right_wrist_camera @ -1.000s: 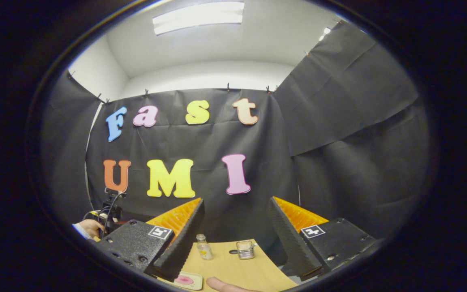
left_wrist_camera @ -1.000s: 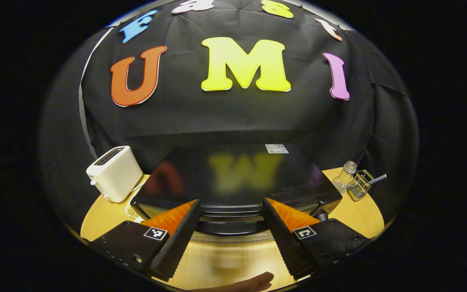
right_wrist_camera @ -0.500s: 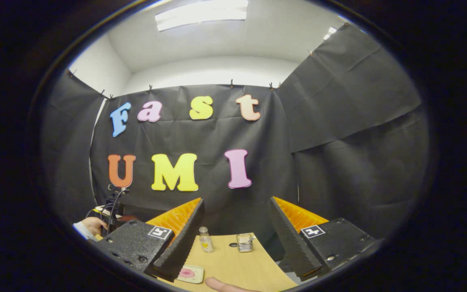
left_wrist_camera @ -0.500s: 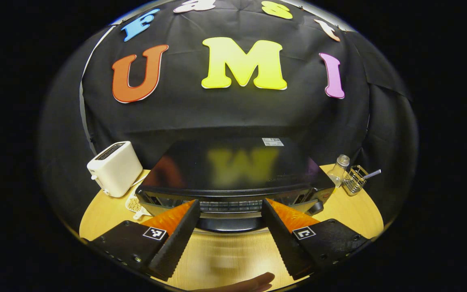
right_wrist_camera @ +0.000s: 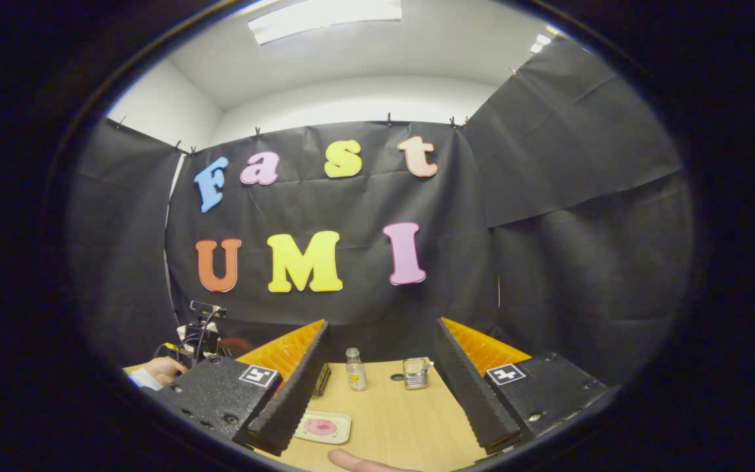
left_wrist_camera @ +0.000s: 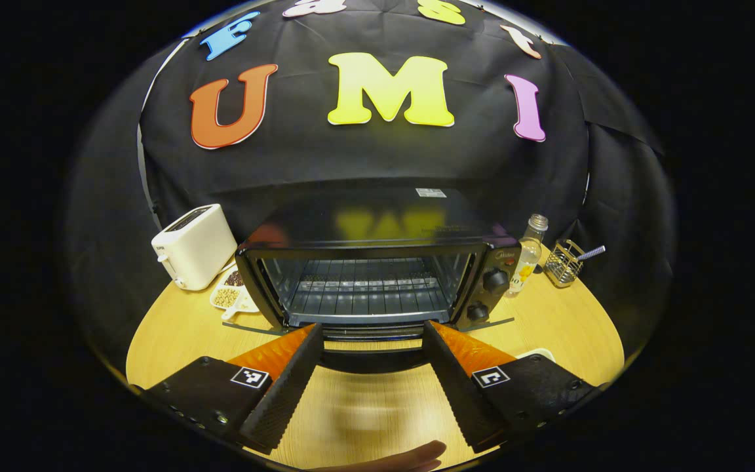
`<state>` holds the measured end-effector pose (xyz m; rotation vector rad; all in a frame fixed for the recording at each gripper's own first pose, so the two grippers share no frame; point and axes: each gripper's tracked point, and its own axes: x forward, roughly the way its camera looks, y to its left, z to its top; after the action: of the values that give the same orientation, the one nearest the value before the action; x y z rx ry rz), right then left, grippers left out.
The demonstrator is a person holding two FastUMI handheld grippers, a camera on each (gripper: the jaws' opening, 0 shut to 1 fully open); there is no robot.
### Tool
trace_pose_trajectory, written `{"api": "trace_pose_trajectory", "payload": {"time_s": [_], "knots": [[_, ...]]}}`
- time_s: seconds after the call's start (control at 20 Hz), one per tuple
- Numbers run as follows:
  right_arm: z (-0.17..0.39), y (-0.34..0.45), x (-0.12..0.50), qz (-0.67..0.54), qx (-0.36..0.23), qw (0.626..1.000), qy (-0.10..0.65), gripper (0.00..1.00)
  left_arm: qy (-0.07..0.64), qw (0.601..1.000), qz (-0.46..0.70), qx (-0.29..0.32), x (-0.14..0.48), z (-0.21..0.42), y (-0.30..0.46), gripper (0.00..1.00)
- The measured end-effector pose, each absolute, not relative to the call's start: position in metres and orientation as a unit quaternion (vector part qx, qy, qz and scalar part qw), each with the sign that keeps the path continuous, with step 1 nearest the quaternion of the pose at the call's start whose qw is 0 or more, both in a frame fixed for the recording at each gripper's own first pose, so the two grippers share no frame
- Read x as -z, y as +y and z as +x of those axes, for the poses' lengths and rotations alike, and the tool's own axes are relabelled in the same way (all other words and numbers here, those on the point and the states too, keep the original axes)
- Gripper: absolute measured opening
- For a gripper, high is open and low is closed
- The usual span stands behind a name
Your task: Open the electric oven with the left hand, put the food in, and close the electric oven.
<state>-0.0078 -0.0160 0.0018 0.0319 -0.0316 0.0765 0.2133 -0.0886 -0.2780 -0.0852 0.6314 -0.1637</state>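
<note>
The black electric oven (left_wrist_camera: 377,223) stands in the middle of the left gripper view with its glass door swung down flat and the wire rack (left_wrist_camera: 364,288) bare inside. My left gripper (left_wrist_camera: 372,328) is open; the door's dark handle (left_wrist_camera: 371,362) lies between its fingers with gaps on both sides. In the right gripper view, a small plate with pink food (right_wrist_camera: 322,426) lies on the wooden table (right_wrist_camera: 404,419), low and just left of my open right gripper (right_wrist_camera: 381,324), which hovers above with nothing in it. The left hand (right_wrist_camera: 161,370) is at the far left.
A white toaster (left_wrist_camera: 194,246) and a dish of beans (left_wrist_camera: 230,296) sit left of the oven. A glass bottle (left_wrist_camera: 528,252) and a wire holder (left_wrist_camera: 564,262) stand to its right. The bottle (right_wrist_camera: 353,369) and the wire holder (right_wrist_camera: 415,372) stand beyond the plate.
The oven door has swung from nearly shut down to flat as my left gripper drew back and lower. The right gripper view has shifted, bringing more of the plate into sight.
</note>
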Motion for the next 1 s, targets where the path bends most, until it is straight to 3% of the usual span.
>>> {"api": "trace_pose_trajectory", "payload": {"time_s": [0.5, 0.6, 0.9, 1.0], "knots": [[-0.012, -0.007, 0.0, 0.006, -0.038, 0.999, 0.0, 0.96, 0.331, 0.939, -0.042, 0.082, 0.318, 0.166, -0.091, 0.96], [-0.014, -0.007, 0.001, 0.005, -0.037, 0.999, 0.001, 0.96, 0.33, 0.94, -0.049, 0.078, 0.329, 0.159, -0.092, 1.0], [-0.011, -0.004, 0.007, 0.001, -0.035, 0.999, 0.012, 0.96, 0.357, 0.929, -0.047, 0.081, 0.37, 0.141, -0.095, 0.96], [-0.008, -0.001, 0.011, 0.0, -0.036, 0.999, 0.02, 0.96, 0.385, 0.92, -0.05, 0.046, 0.4, 0.14, -0.086, 0.96]]}}
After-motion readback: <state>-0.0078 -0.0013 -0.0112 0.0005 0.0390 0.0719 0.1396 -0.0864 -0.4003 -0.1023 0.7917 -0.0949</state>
